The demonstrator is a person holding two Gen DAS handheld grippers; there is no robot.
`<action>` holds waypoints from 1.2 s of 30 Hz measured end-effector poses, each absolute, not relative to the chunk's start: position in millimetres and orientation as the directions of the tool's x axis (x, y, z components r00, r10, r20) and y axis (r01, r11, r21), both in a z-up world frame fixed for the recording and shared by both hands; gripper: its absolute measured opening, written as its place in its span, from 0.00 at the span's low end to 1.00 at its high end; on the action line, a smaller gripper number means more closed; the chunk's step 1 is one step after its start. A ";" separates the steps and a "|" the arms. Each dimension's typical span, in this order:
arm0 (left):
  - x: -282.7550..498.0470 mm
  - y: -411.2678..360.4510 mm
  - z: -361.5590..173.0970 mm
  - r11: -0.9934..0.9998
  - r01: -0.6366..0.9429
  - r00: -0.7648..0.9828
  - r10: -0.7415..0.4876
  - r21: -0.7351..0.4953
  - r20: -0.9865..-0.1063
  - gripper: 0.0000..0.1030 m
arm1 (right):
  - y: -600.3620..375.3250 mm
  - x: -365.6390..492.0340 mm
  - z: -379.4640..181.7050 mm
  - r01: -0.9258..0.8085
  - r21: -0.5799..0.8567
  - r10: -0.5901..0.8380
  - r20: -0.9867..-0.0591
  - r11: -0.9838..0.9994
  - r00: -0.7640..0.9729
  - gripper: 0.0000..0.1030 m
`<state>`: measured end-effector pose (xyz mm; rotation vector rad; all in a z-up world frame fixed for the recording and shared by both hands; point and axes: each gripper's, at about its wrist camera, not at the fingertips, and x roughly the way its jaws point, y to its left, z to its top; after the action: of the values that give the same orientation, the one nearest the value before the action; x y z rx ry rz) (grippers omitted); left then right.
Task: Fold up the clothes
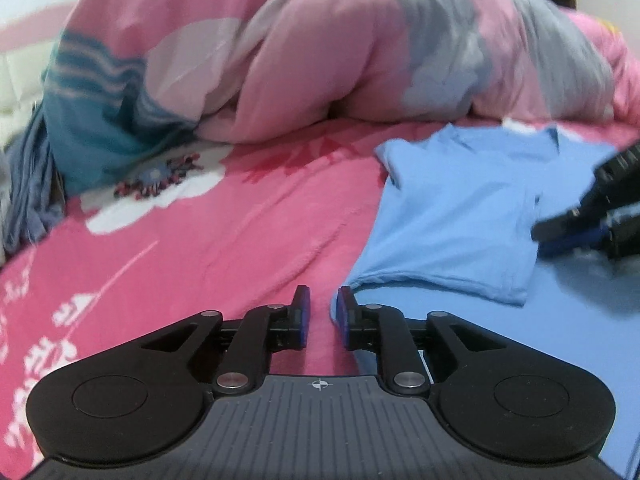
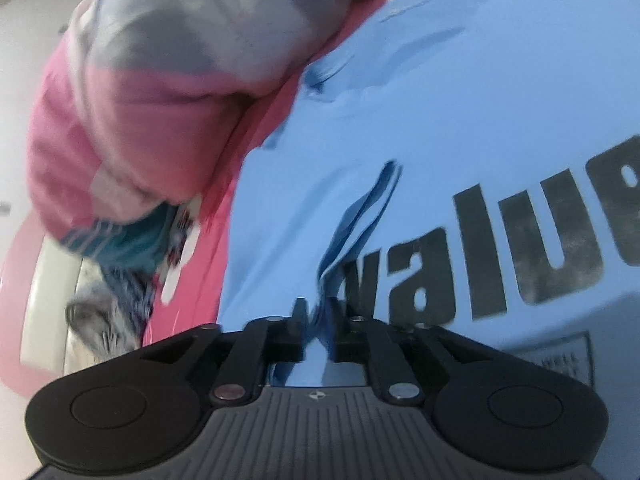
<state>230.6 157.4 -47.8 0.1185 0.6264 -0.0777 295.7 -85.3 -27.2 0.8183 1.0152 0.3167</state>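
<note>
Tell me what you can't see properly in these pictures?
- The word on the blue T-shirt: right wrist view, cut off by the right edge after "value".
- The small label under the word: blurred, unreadable.
- The right claw's pads: hidden by bunched shirt cloth.
- White writing on the pink sheet: left wrist view, cut off by the edge, blurred.
- The left claw holds nothing.

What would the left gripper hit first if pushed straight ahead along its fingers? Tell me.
Between the open fingers of the left gripper lies only the pink printed bedsheet; the light blue T-shirt sits just right of that line. Farther on, the heaped pink and grey quilt would likely come first, though depth is unclear.
</note>
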 end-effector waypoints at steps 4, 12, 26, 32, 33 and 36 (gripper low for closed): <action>226.1 176.9 -43.7 0.997 0.035 0.818 0.013 0.072 -0.575 0.15 | -67.8 292.7 -21.8 0.070 0.731 0.634 -0.631 0.679 0.447 0.36; 223.1 180.0 -34.3 0.987 0.088 0.867 -0.143 -0.135 -0.478 0.15 | -37.9 290.8 -21.4 0.001 0.694 0.623 -0.647 0.720 0.439 0.03; 255.2 169.2 -57.5 0.962 0.057 0.782 -0.211 -0.269 -0.587 0.15 | -52.2 278.3 -0.1 -0.030 0.644 0.581 -0.667 0.764 0.466 0.19; 255.7 169.9 -60.8 0.964 0.050 0.768 -0.204 -0.261 -0.607 0.16 | -48.7 329.4 50.3 -0.237 0.413 0.468 -0.656 0.879 0.592 0.31; 256.1 170.4 -61.1 0.964 0.049 0.765 -0.205 -0.263 -0.610 0.16 | -39.5 343.5 54.9 -0.268 0.366 0.452 -0.660 0.891 0.600 0.35; 256.2 169.3 -61.5 0.966 0.054 0.761 -0.204 -0.253 -0.616 0.16 | -14.2 390.2 46.9 -0.316 0.293 0.429 -0.689 0.902 0.584 0.35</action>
<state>256.2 169.3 -61.5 -0.2260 0.6931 -0.1417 390.2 -14.2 46.9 0.1447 0.8417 0.4363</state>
